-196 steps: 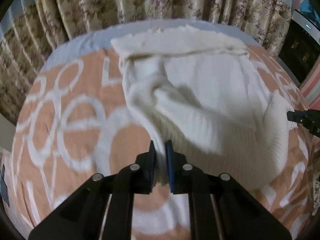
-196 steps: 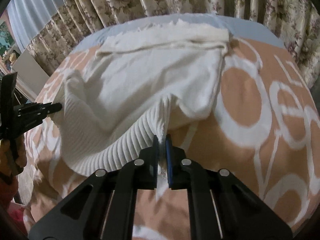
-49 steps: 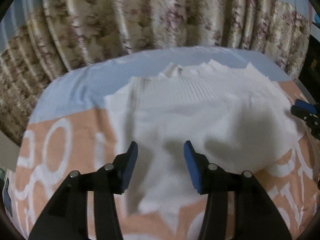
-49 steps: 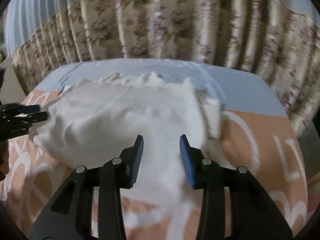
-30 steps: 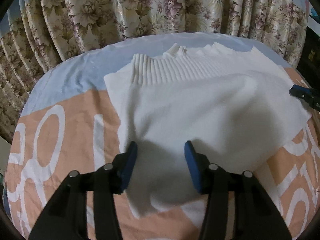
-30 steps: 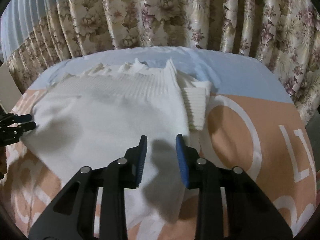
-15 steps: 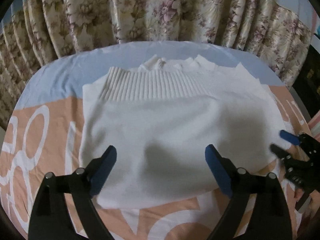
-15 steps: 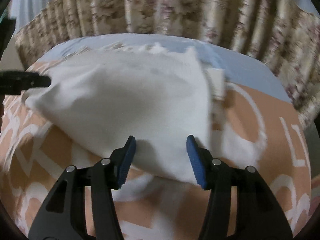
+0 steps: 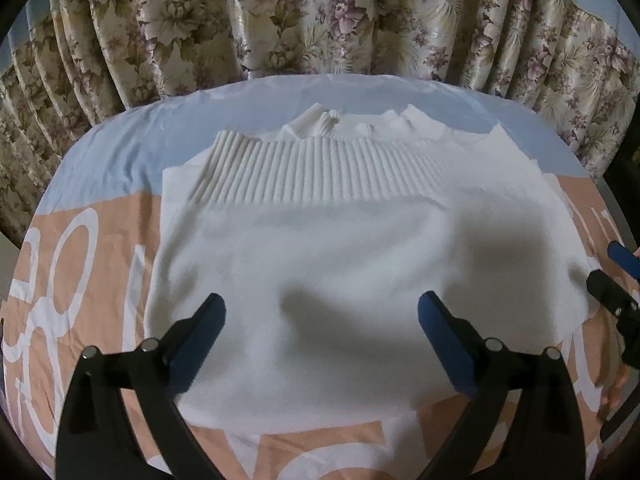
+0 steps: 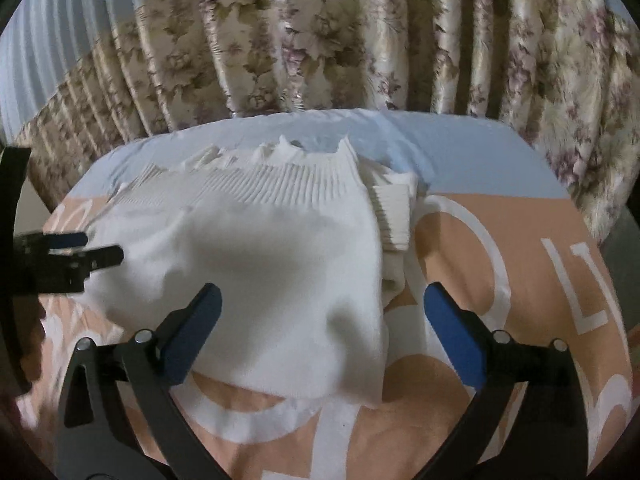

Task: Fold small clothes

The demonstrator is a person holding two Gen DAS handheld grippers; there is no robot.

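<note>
White knit sweater (image 9: 340,264) lies folded over on the bed (image 9: 132,152), on the peach-and-white lettered blanket (image 9: 80,264) with pale blue sheet beyond. Ribbed hem band (image 9: 320,174) faces up along the far edge, near the floral curtain (image 9: 320,16). A ribbed cuff (image 10: 394,216) pokes out at the right side of the stack, seen from my right wrist view.

Left hand-held gripper (image 9: 322,330): spread wide, nothing between the fingers, hovering over the near-left part of the sweater. Right hand-held gripper (image 10: 322,328): also spread wide and empty, over the near-right corner; its tip shows at the right edge of the left view, beside the sweater's right side.

My read: one bottom-to-top fold is down and released; I am between folds. Garment is a wide, lumpy rectangle, near edge uneven, right corner slightly lifted.

Next move, as I judge it: either tuck in the stray cuff or take a side-to-side fold. That calls for lowering each gripper to an edge, pinching all layers together, not just the top one. The knit looks thick and soft, so a shallow bite may slip or drag only one layer. Right view is somewhat blurred; edge layering there is hard to make out.
</note>
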